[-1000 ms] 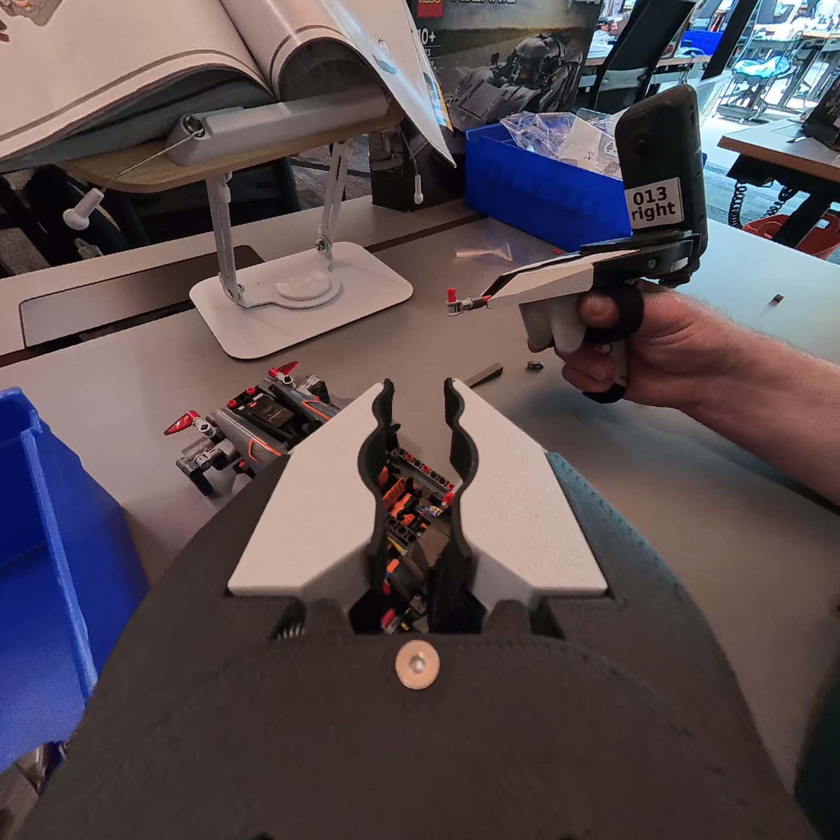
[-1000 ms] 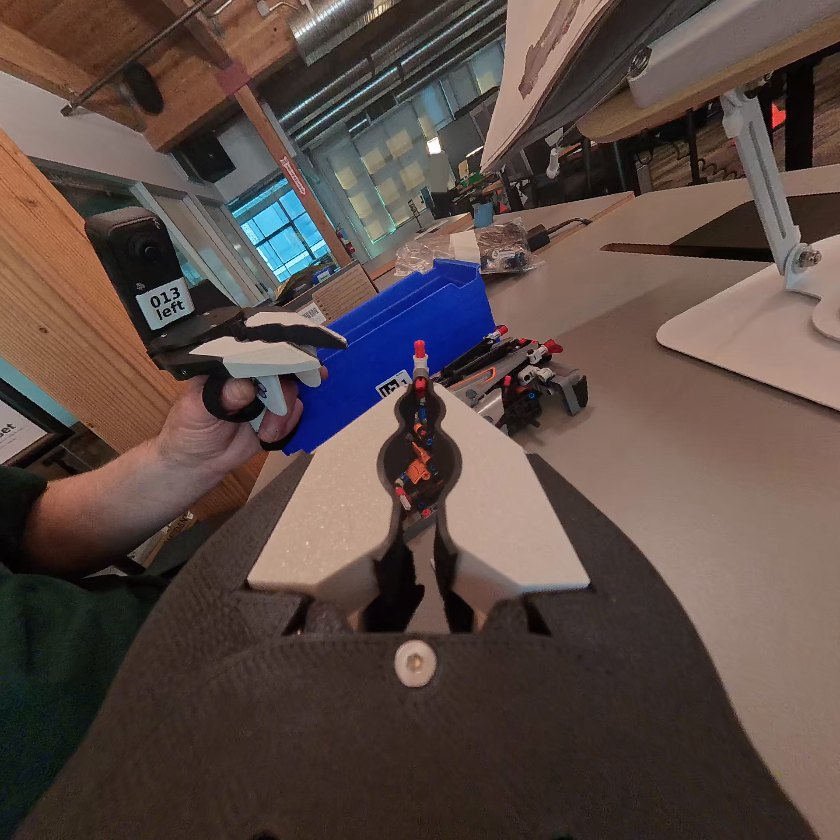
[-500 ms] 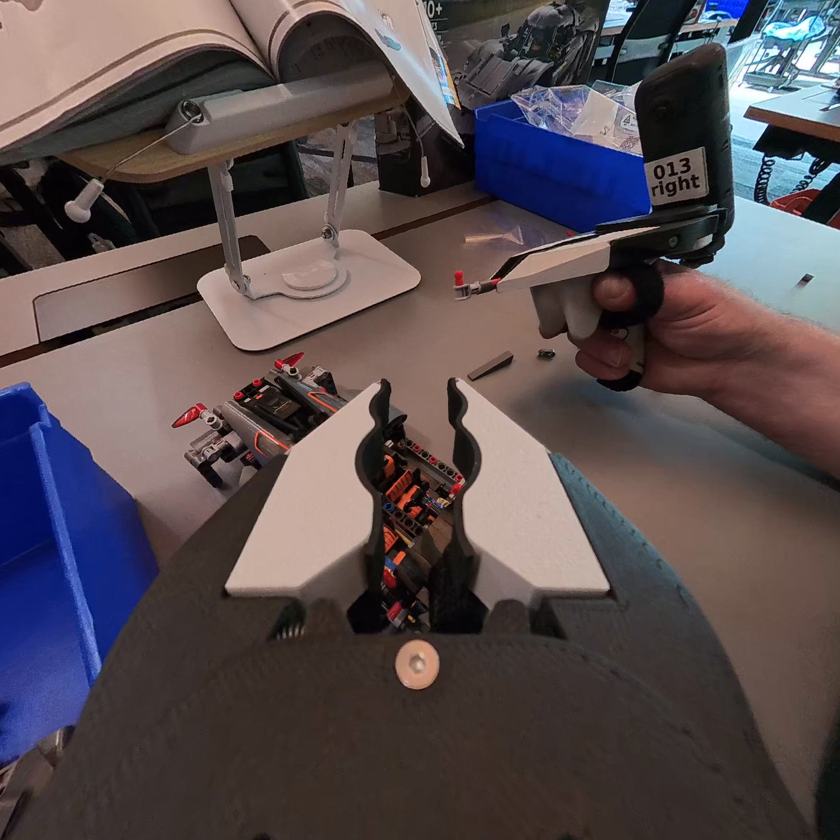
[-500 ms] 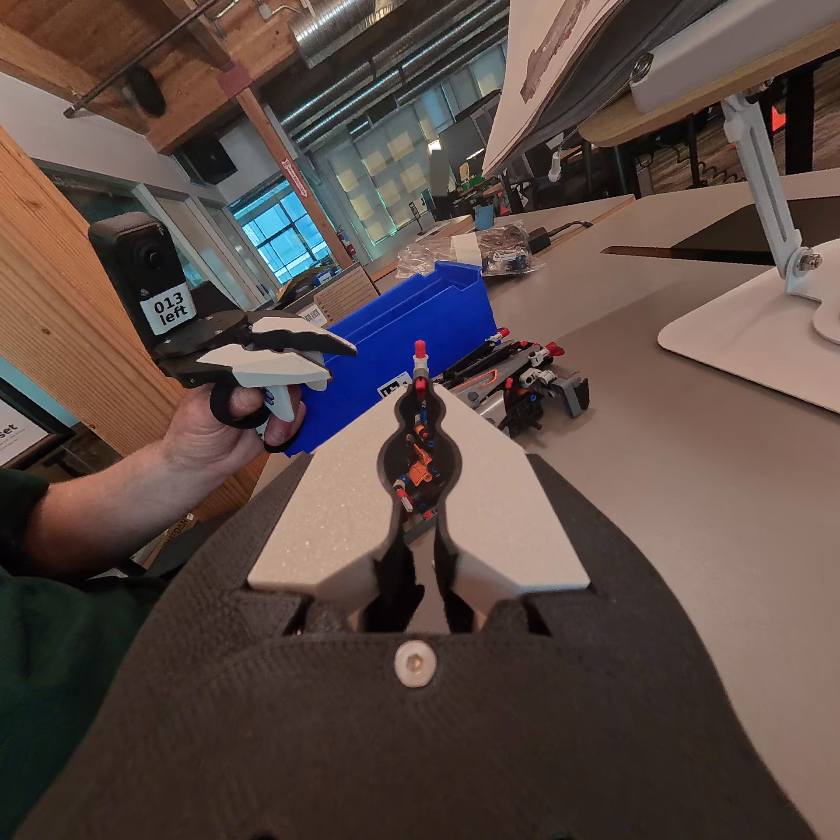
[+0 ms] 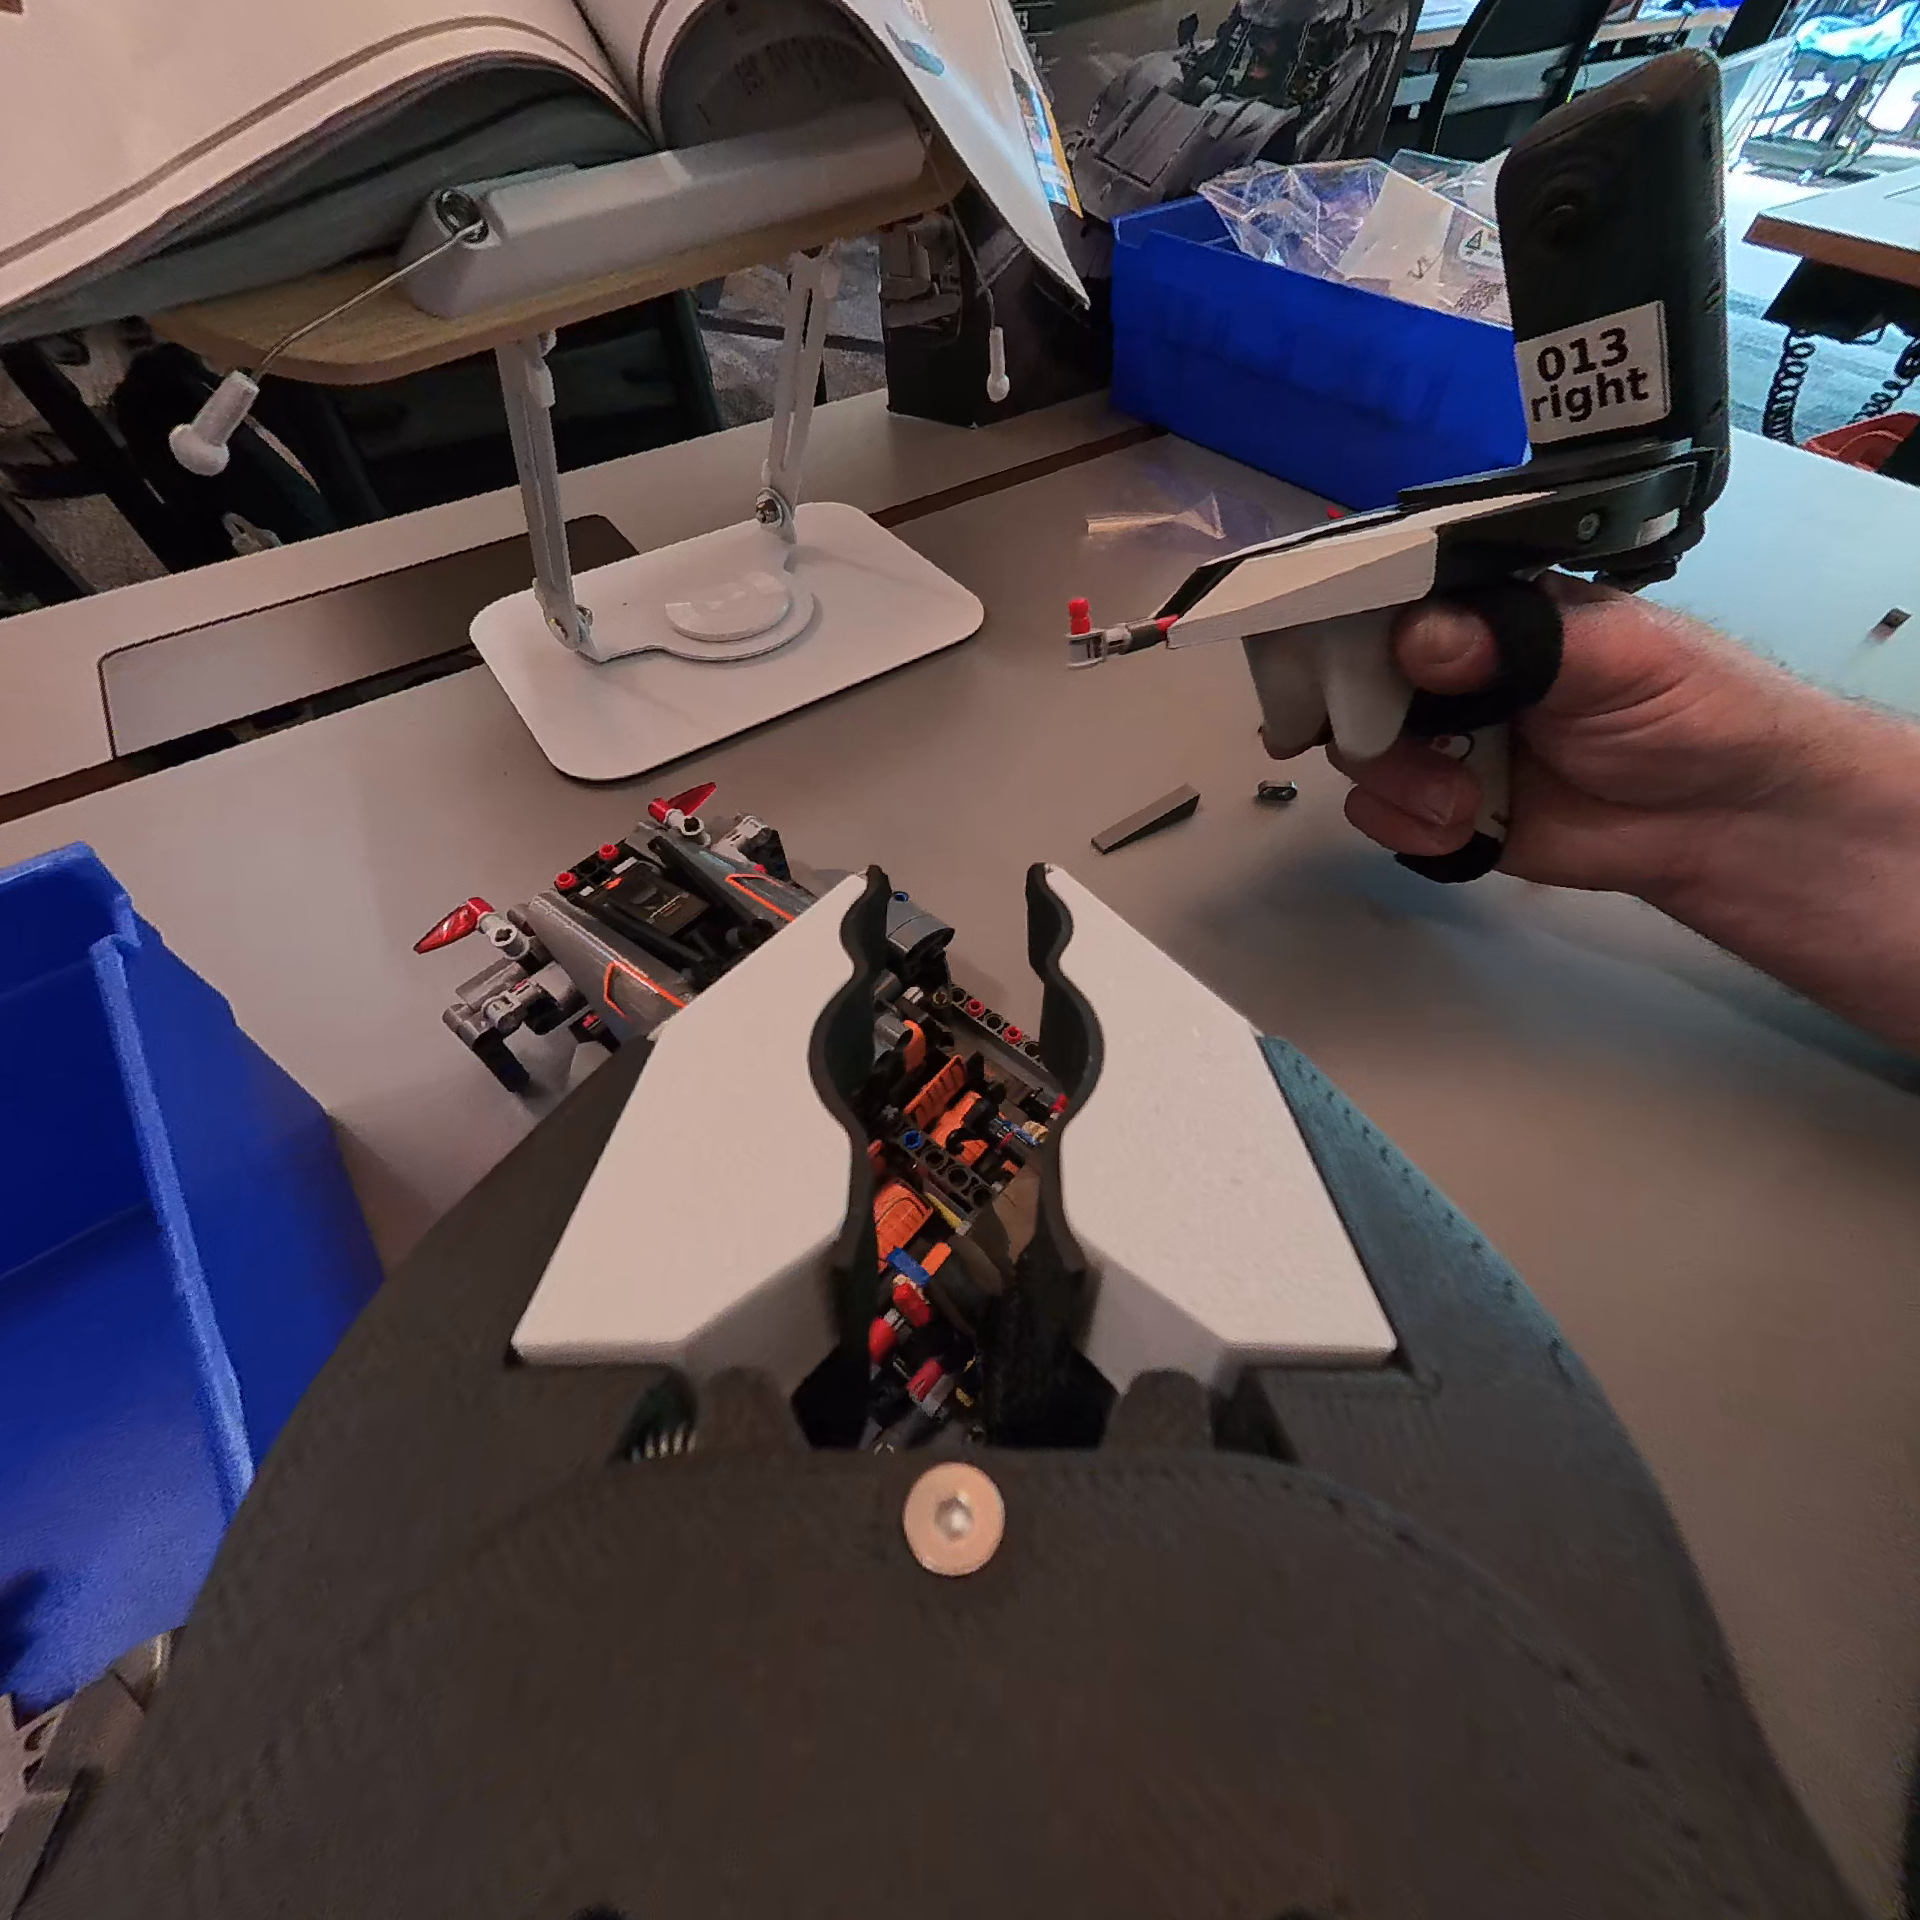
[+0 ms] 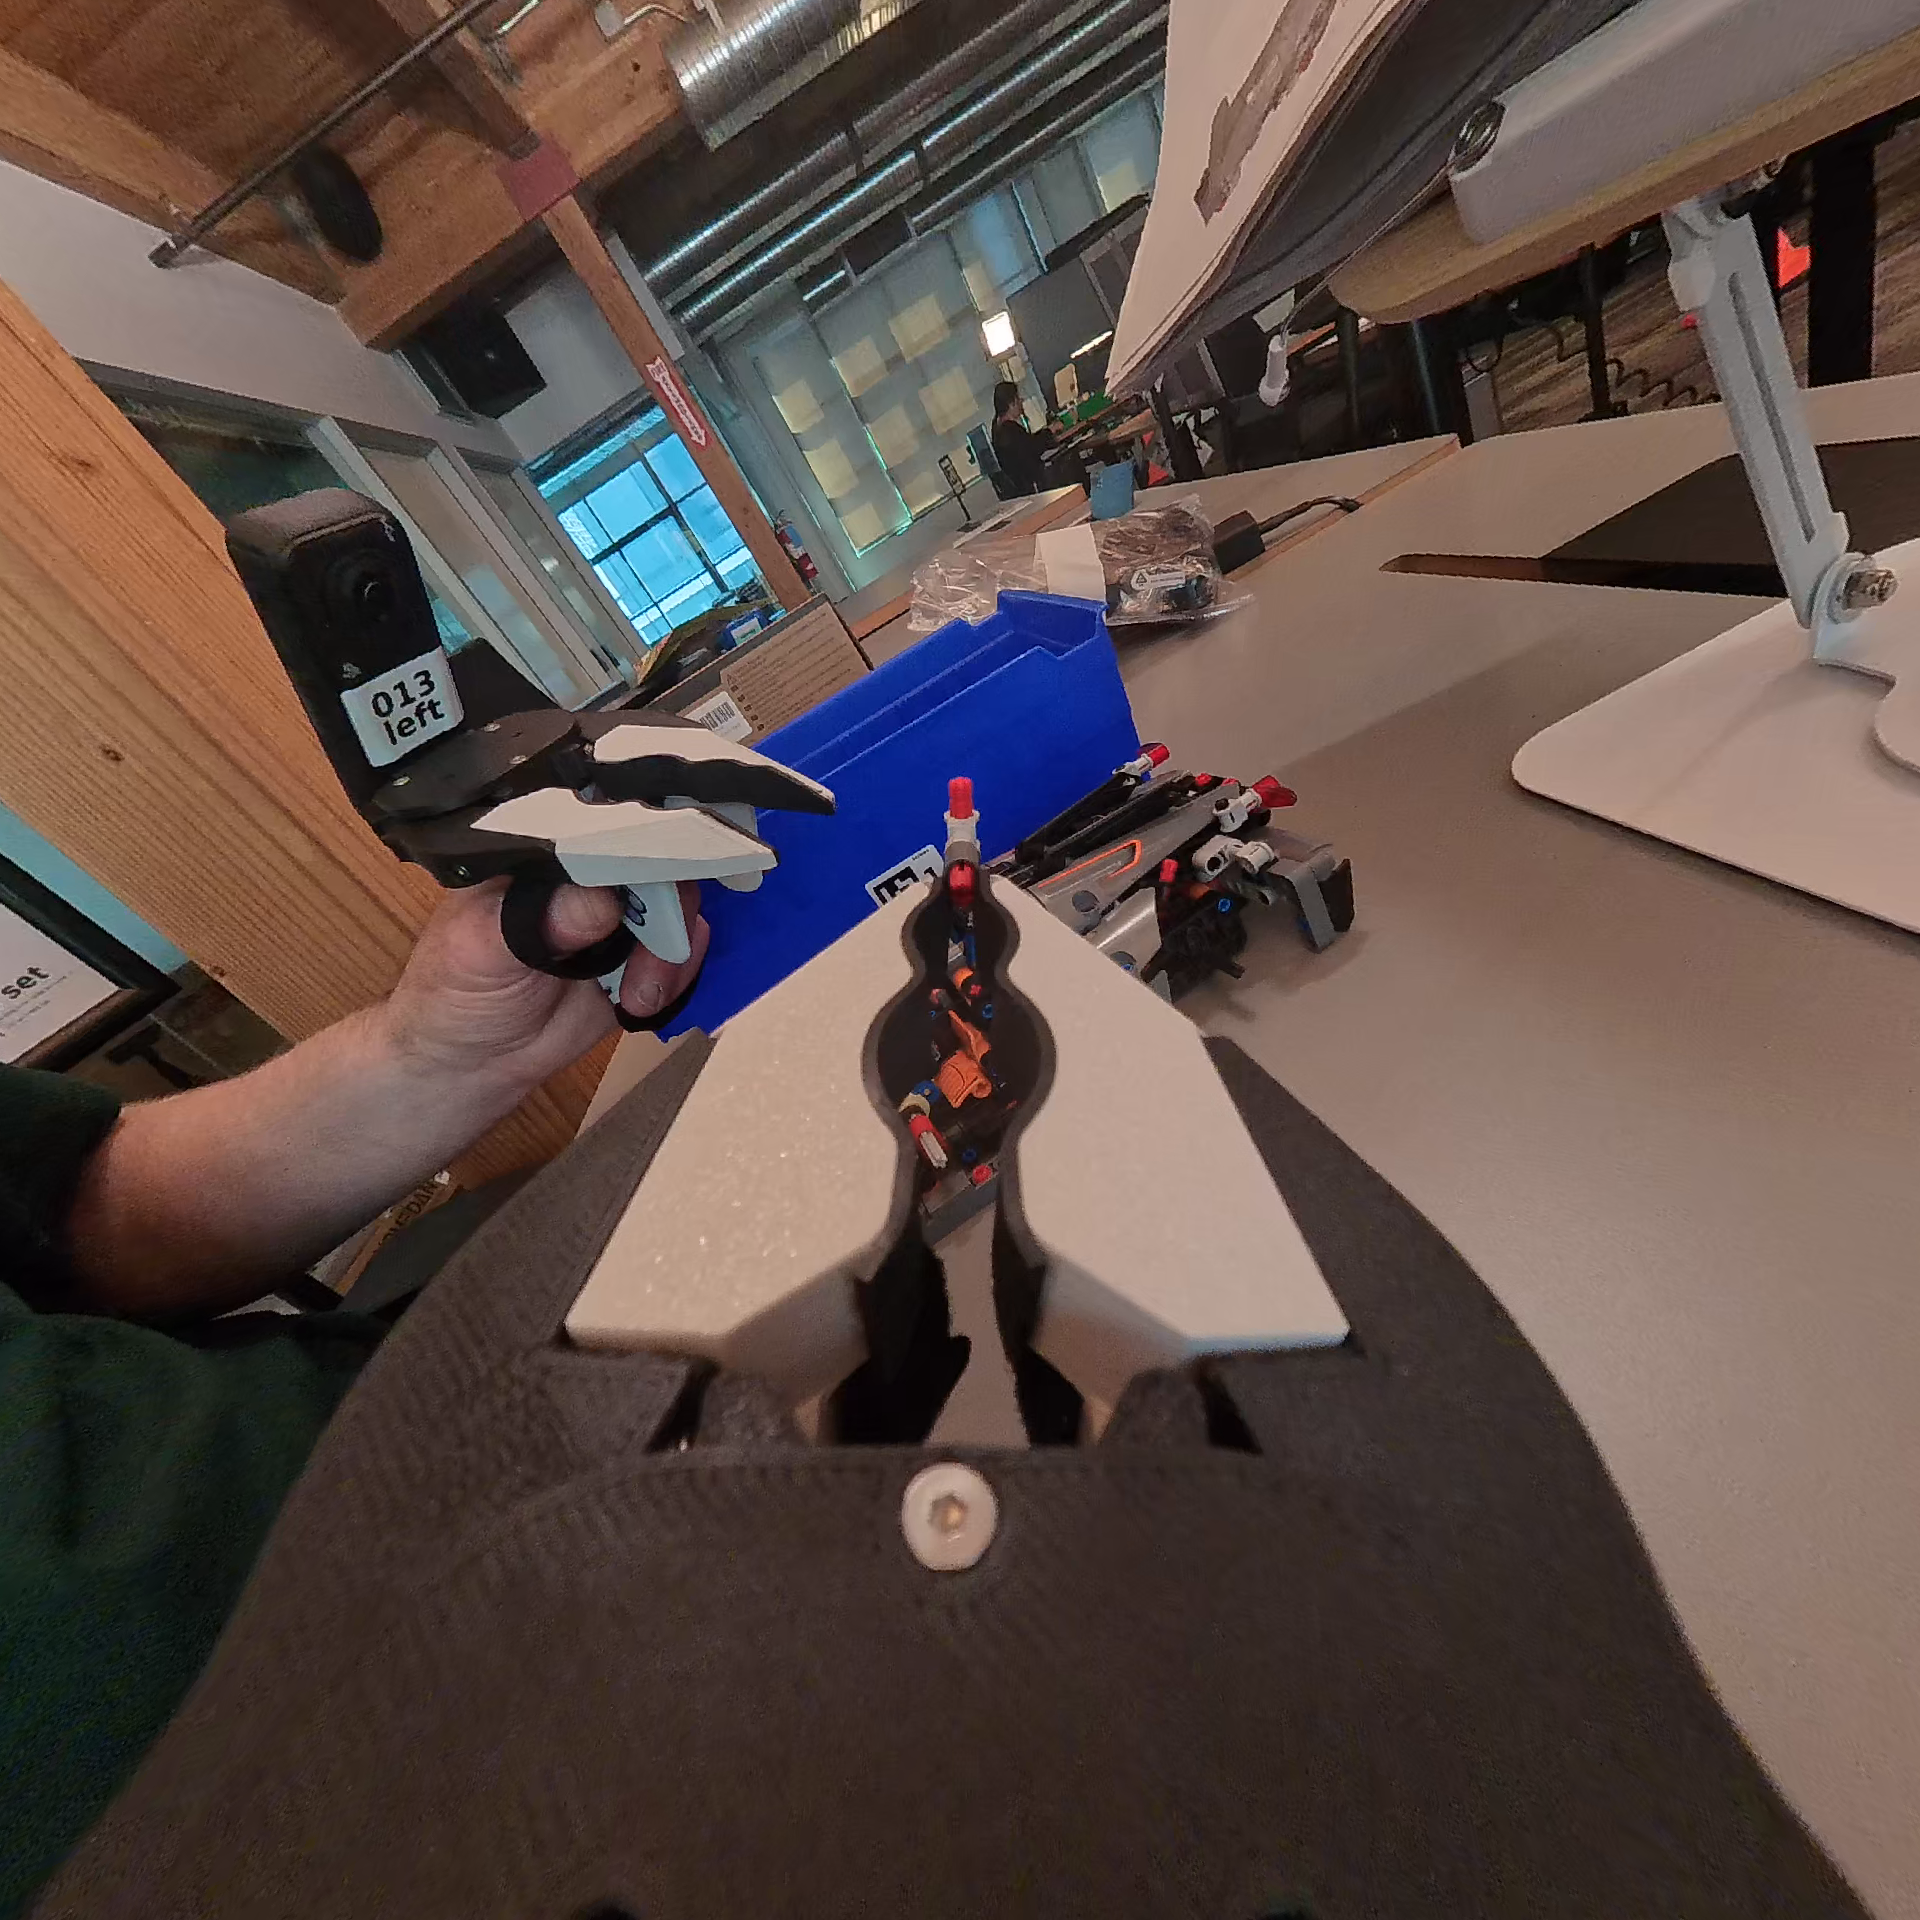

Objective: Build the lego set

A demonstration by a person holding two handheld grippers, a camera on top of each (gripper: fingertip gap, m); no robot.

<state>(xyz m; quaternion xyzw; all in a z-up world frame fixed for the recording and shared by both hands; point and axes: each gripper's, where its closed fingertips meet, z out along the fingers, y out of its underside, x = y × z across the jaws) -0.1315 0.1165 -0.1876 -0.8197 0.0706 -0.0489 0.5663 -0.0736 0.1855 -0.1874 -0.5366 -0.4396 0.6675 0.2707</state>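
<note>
A half-built dark grey, black and orange lego vehicle (image 5: 665,935) lies on the grey table; it also shows in the right wrist view (image 6: 1174,883). My left gripper (image 5: 956,883) is open and empty, held above the model's near end; it shows from the side in the right wrist view (image 6: 800,826). My right gripper (image 6: 961,883) is shut on a small grey lego piece with red ends (image 6: 958,831), held in the air to the right of the model. In the left wrist view that piece (image 5: 1101,634) sticks out of the right gripper's tips (image 5: 1169,629).
A white book stand (image 5: 727,623) with an open instruction booklet (image 5: 416,104) stands behind the model. Blue bins sit at the left (image 5: 135,1195) and back right (image 5: 1299,343). A dark wedge piece (image 5: 1143,816) and a small black part (image 5: 1276,792) lie on the table. The tips of one gripper are about 10 cm away from the tips of the other.
My left gripper has drifted slightly, so the model sits a little farther in its view. The right gripper with its piece has shifted a little to the right.
</note>
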